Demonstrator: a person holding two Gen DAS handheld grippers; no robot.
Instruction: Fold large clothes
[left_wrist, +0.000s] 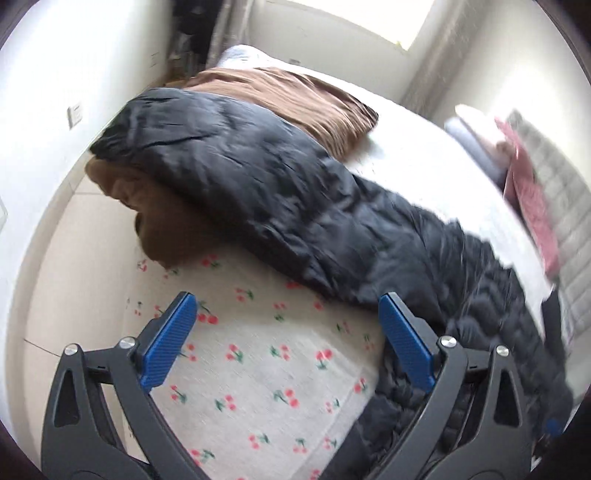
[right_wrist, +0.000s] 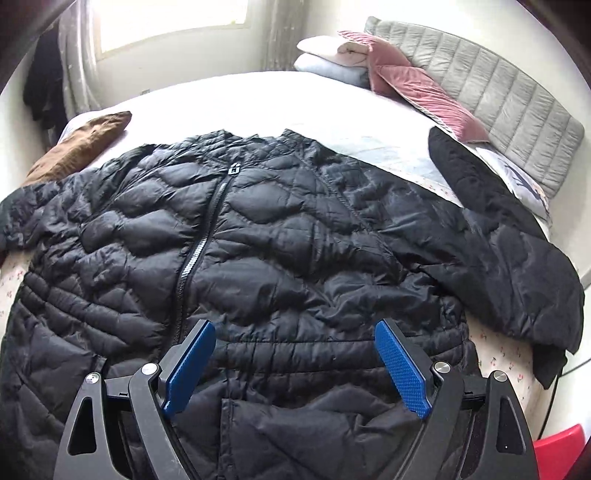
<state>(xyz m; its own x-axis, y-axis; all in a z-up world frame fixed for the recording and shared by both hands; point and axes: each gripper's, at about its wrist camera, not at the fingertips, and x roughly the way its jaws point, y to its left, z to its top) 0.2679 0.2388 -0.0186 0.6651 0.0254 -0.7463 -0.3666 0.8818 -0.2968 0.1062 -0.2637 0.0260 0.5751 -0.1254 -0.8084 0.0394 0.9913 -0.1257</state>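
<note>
**Black quilted jacket — laid out, no fold yet visible**

While both tongs hang empty above the bed, the entry reads as follows.

- Item: black quilted jacket (right_wrist: 280, 229), lying front up on the bed (right_wrist: 258, 99), zip (right_wrist: 207, 229) closed up to the collar. Body spread flat; one sleeve (right_wrist: 509, 236) stretches out toward the grey headboard (right_wrist: 498, 99), the other sleeve (left_wrist: 221, 162) runs out the opposite way and lies over a brown cushion (left_wrist: 295, 99).
- Underlay: cherry-print sheet (left_wrist: 258, 354) showing beside the hem and under the sleeves.
- Left tongs (left_wrist: 288, 339): spread wide, pinching nothing, hovering over the cherry-print sheet just beside the jacket's edge — blur in this view suggests motion.
- Right tongs (right_wrist: 295, 365): spread wide, pinching nothing, poised over the lower front of the jacket near the hem.
- Nearby, untouched: pink pillow (right_wrist: 417, 92) and folded pale bedding (right_wrist: 332, 59) at the head of the bed.

Progress, as judged: spreading and flattening look done; folding proper is not begun. Left to do, presumably — bring each sleeve in across the chest, then fold the body over on itself. Puffy fill may spring back, so each fold likely wants pressing down.
</note>
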